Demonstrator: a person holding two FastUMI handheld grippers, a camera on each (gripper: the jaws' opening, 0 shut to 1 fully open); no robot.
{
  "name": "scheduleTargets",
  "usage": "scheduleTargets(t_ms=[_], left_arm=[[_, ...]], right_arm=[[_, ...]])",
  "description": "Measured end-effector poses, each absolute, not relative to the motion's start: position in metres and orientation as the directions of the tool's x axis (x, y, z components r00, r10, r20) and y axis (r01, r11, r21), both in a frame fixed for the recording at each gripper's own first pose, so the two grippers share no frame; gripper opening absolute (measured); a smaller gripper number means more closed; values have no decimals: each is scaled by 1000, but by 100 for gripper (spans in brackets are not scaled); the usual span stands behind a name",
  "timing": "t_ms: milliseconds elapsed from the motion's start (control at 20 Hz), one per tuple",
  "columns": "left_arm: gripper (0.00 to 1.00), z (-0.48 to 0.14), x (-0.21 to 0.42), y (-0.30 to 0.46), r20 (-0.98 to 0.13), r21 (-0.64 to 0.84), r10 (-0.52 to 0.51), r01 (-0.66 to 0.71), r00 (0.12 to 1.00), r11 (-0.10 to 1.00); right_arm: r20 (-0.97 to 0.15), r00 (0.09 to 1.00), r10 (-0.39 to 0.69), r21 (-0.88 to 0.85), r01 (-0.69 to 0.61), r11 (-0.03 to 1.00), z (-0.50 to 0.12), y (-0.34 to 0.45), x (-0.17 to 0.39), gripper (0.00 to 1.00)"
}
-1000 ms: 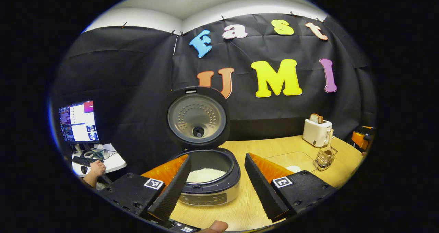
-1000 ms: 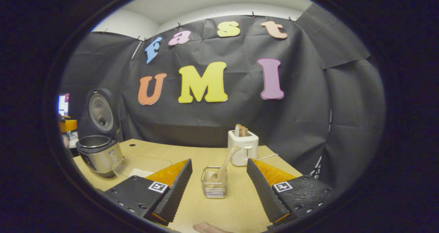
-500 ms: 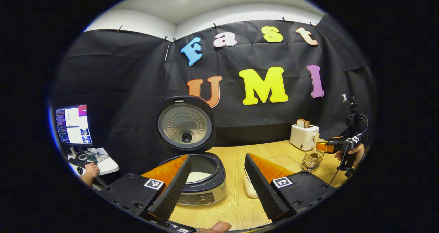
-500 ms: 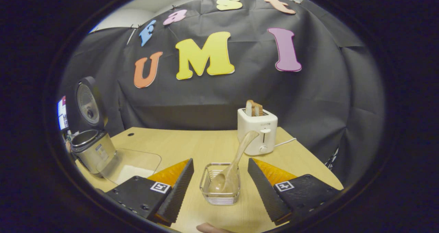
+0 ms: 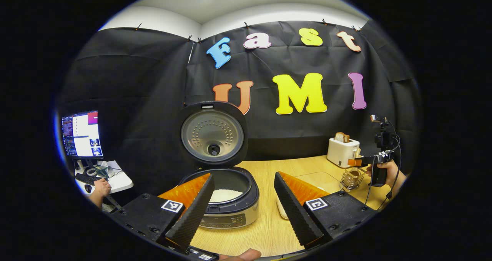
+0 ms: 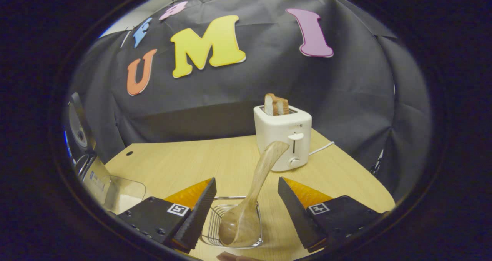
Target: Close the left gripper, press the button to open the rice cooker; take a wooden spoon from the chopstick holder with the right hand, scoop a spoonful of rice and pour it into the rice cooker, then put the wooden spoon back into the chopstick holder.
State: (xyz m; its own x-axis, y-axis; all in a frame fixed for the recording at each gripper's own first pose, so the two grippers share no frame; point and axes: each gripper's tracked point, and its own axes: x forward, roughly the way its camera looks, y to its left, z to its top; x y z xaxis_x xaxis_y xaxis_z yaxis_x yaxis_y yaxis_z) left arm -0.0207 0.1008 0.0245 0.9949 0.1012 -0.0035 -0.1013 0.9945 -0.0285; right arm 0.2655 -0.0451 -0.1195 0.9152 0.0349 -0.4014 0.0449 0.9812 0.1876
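In the left gripper view the rice cooker (image 5: 226, 211) stands with its lid (image 5: 213, 136) up and white rice (image 5: 226, 195) in the pot. My left gripper (image 5: 244, 175) is open in front of it, holding nothing. Far right, a hand holds my right gripper (image 5: 355, 162) over the wire chopstick holder (image 5: 350, 179). In the right gripper view the wooden spoon (image 6: 240, 226) stands bowl-down in the chopstick holder (image 6: 212, 230), its handle leaning toward the toaster. My right gripper (image 6: 246, 181) is open, with a finger on either side of the spoon and not touching it.
A white toaster (image 6: 283, 136) with bread stands behind the holder on the wooden table (image 6: 184, 165). A clear container (image 6: 123, 193) with rice sits between holder and cooker (image 6: 82, 153). At the far left, off the table, are a monitor (image 5: 80, 135) and a person's hand (image 5: 100, 188).
My right gripper has moved forward and down, so the holder and spoon now sit between its fingers. My left gripper has drawn back from the cooker; both stayed open.
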Motion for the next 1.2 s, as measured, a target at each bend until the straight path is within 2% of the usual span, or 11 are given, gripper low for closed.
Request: scheduleTargets(t_ms=[300, 450, 550, 600, 650, 700, 750, 800, 950, 1000, 1200], left_arm=[[99, 16, -15, 84, -26, 30, 65, -64, 998, 997], [99, 13, -13, 86, -34, 53, 80, -79, 996, 996], [100, 12, -12, 89, -37, 47, 93, -91, 995, 995], [99, 13, -12, 90, -38, 43, 99, -97, 994, 994], [99, 13, -12, 93, -34, 42, 103, -102, 994, 994], [99, 14, -11, 93, -32, 40, 103, -101, 994, 994], [99, 14, -11, 92, -33, 36, 101, -100, 994, 994], [99, 14, -11, 92, -33, 37, 101, -100, 994, 994], [99, 13, -10, 93, -34, 40, 104, -102, 994, 994], [99, 13, -10, 93, -34, 37, 104, -103, 994, 994], [99, 14, -10, 96, -32, 28, 107, -106, 994, 994]], right_arm=[[-519, 855, 25, 216, 103, 971, -140, -51, 294, 96], [-527, 849, 34, 238, 110, 965, -138, -52, 298, 90], [-540, 842, 18, 242, 135, 961, -140, -55, 297, 76], [-554, 833, 10, 241, 148, 959, -143, -56, 295, 59], [-568, 823, 10, 247, 159, 956, -146, -54, 292, 54], [-563, 826, 25, 269, 154, 951, -144, -51, 294, 40], [-559, 829, 31, 278, 151, 949, -142, -49, 294, 37], [-561, 828, 25, 272, 156, 950, -143, -50, 294, 20], [-544, 838, 40, 299, 149, 943, -137, -46, 291, 18], [-534, 845, 30, 304, 159, 939, -131, -47, 291, 11], [-486, 874, 3, 263, 144, 954, -109, -47, 279, 10]])
